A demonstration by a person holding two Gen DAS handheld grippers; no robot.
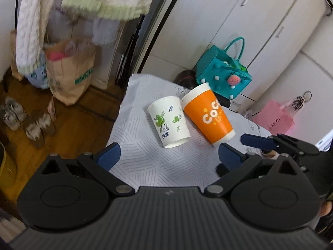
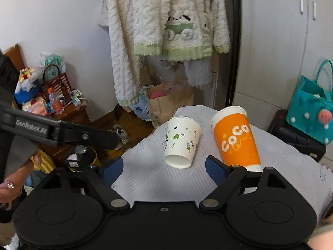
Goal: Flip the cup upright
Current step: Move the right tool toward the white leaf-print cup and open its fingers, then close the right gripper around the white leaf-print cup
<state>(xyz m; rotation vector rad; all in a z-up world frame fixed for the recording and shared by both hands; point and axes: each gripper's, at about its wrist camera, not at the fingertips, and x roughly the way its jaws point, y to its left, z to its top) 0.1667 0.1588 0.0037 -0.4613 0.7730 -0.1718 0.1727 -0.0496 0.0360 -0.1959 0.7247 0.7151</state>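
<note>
Table (image 1: 145,166) under patterned cloth carries orange cup (image 1: 208,115) and white cup (image 1: 169,121), touching at their far rims. Left gripper (image 1: 168,156) and right gripper (image 2: 164,167) near them, both released, holding nothing.

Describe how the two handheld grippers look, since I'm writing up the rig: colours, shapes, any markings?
Both the left gripper and the right gripper have matte black bodies with two round housings, silver pivot pins, angular black linkages and blue ribbed finger pads. The left gripper's side, seen from the right wrist, carries white GenRobot.AI lettering.
</note>
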